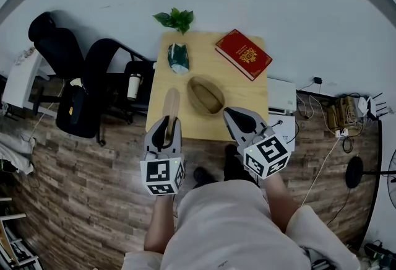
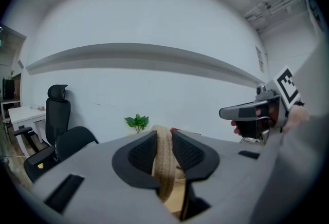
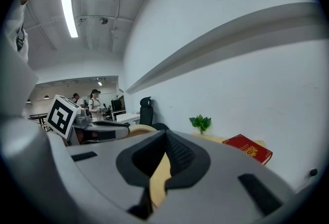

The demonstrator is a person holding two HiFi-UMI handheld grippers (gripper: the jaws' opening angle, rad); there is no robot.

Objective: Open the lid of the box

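The oval woven box (image 1: 206, 95) stands open in the middle of the small wooden table (image 1: 247, 98). Its woven lid (image 1: 171, 103) is off the box, standing on edge over the table's front left part. My left gripper (image 1: 166, 128) is shut on it; in the left gripper view the lid's rim (image 2: 164, 166) is pinched between the two pads of the left gripper (image 2: 164, 152). My right gripper (image 1: 232, 116) hovers at the table's front edge, right of the box, shut with nothing held. In its own view the right gripper (image 3: 164, 138) has its jaws meeting at the tip.
A red book (image 1: 244, 54) lies at the table's far right corner, a green packet (image 1: 178, 57) at the far left, and a small plant (image 1: 176, 18) behind it. Black office chairs (image 1: 93, 77) stand left of the table. A white unit (image 1: 281, 95) and cables (image 1: 340, 117) are on the right.
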